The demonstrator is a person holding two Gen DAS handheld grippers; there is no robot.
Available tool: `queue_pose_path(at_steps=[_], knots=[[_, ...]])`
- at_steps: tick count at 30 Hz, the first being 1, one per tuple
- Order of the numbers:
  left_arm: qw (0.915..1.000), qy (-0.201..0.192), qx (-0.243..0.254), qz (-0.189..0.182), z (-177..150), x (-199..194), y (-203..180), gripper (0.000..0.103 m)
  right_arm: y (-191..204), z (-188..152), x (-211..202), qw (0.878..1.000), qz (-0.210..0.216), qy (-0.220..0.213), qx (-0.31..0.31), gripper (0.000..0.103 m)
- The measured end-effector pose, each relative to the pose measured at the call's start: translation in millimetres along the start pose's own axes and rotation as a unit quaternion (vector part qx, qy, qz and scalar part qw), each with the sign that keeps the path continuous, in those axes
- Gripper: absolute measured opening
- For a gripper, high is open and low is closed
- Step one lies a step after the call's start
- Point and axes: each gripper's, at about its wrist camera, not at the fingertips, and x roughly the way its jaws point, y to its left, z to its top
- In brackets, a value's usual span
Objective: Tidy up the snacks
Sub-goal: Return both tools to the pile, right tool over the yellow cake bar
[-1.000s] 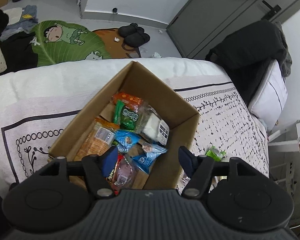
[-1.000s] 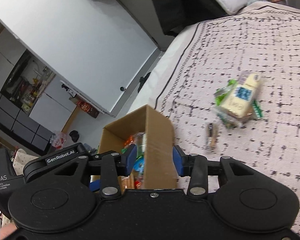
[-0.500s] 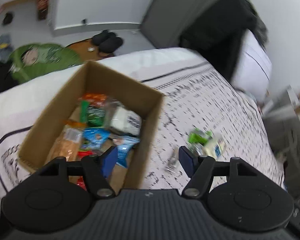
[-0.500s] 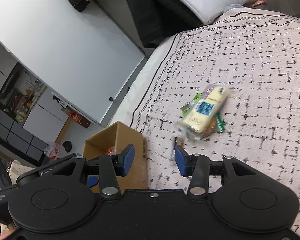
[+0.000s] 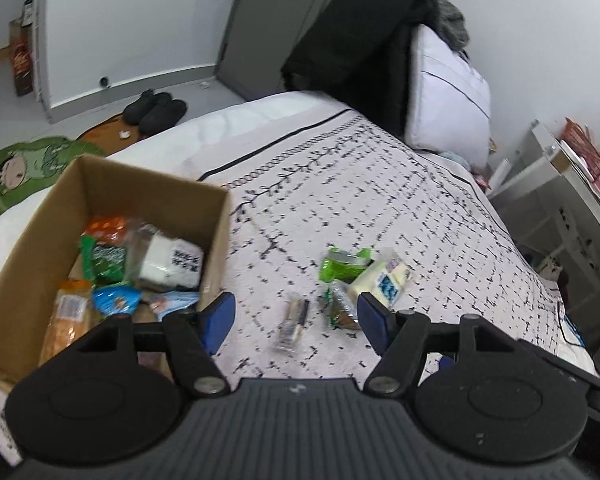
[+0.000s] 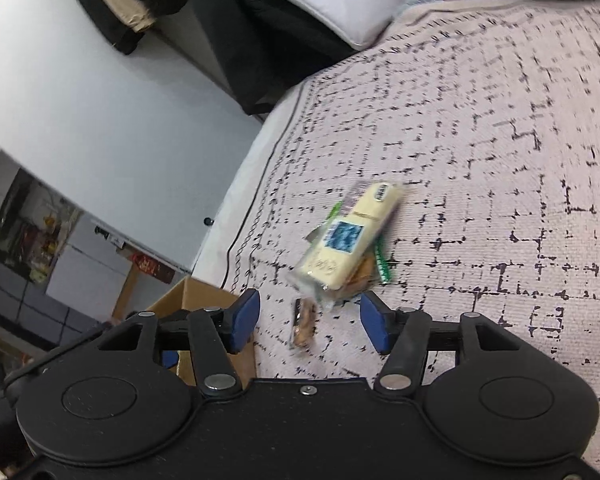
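An open corrugated cardboard box (image 5: 112,216) is seen on the bed (image 5: 440,216), whose woven cover carries a black broken-line pattern; crinkled foil and clear plastic snack packets (image 5: 140,264) are heaped inside it. Just beside the box, on the cover, lie a pale yellow rectangular pack (image 6: 346,240), a glossy green packet (image 5: 342,263) and a slim clear-wrapped bar (image 5: 294,320). The left tongs (image 5: 296,316) are held released with nothing gripped; the right tongs (image 6: 310,318) are opening, their blue pads touching nothing.

No lettering can be made out. The pale yellow wrapped snack pack (image 6: 348,244), near the frame's centre, bears a blue label too blurred to read, and the white packet (image 5: 172,261) in the brown cardboard box (image 5: 112,176) at left carries dark, illegible print.
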Motion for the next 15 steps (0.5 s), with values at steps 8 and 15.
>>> queue_pose_path(at_steps=[8,15], knots=[[0.9996,0.003,0.018,-0.02,-5.4,21.0,-17.8,0.066,-18.6,13.7,30.4,1.0,0.002,0.007,0.029,0.06],[0.9997,0.011,0.02,-0.014,-8.6,46.2,-23.9,0.063,-31.1,28.5,55.4,0.999,-0.002,0.013,0.047,0.062]])
